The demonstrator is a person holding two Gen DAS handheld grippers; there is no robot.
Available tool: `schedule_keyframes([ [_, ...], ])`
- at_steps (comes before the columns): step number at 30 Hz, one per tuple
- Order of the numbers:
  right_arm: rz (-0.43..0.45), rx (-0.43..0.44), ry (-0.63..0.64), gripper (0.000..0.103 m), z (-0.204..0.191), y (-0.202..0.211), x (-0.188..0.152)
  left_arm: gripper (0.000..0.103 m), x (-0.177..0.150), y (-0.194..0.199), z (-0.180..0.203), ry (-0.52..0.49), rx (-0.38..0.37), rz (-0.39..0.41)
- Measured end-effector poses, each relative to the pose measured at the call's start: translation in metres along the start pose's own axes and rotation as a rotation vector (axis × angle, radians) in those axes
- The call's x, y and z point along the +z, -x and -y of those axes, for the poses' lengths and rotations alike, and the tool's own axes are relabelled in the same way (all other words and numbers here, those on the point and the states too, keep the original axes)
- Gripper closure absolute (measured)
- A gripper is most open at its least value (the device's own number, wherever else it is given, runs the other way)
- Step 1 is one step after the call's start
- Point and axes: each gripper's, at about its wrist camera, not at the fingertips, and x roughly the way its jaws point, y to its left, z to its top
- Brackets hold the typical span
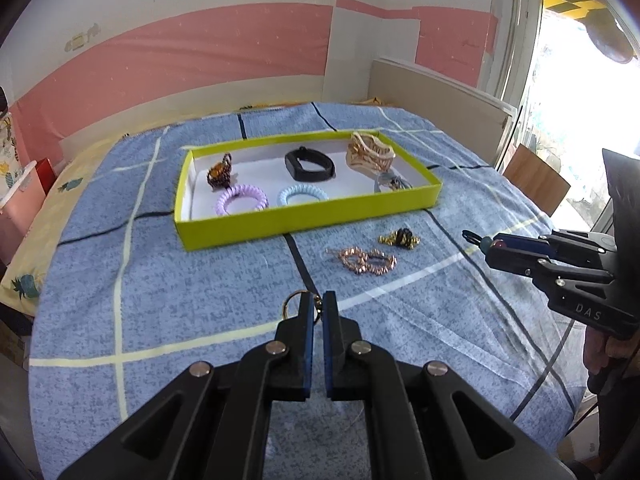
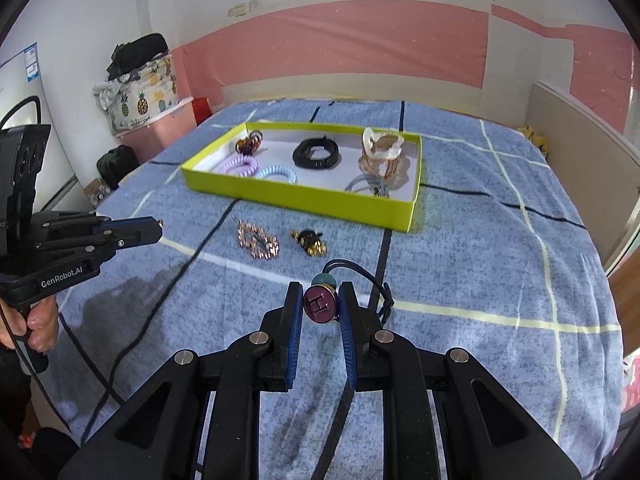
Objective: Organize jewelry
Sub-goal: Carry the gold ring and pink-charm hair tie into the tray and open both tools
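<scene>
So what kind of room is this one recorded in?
Most likely a bedroom at home: the tray sits on a bed with a blue checked sheet, a headboard against a pink wall, and a storage bin beside it.

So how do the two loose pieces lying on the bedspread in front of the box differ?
The rose-gold chain piece is pale, flat and spread out in loops; the black-and-gold piece is dark, smaller and bunched in a compact lump. The chain piece lies farther from the green box, the black-and-gold one nearer. Both rest on the blue bedspread, held by neither gripper.
</scene>
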Motion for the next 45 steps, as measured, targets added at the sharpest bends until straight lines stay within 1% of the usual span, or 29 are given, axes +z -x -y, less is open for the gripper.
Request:
schedule_keyframes([
  [6,0.024,0.01,0.0,0.085,-0.004,0.001,0.015,0.099,0.016,0.004,-0.006,0.004,0.012,0.026],
  [13,0.045,0.026,0.019,0.084,-0.01,-0.01,0.046,0.099,0.045,0.0,-0.021,0.01,0.007,0.055],
  [20,0.036,0.032,0.037,0.084,-0.012,-0.038,0.08,0.099,0.074,-0.024,-0.045,0.03,0.007,0.051],
  [25,0.004,0.036,0.032,0.084,-0.008,-0.069,0.098,0.099,0.085,-0.049,-0.06,0.051,0.015,0.03],
  [31,-0.06,0.038,0.033,0.085,-0.006,-0.105,0.105,0.099,0.087,-0.08,-0.072,0.064,0.026,-0.019],
  [36,-0.118,0.027,0.031,0.084,-0.004,-0.13,0.103,0.099,0.085,-0.096,-0.077,0.065,0.043,-0.056],
  [45,-0.161,0.024,0.015,0.084,0.001,-0.143,0.101,0.098,0.081,-0.107,-0.085,0.084,0.049,-0.079],
])
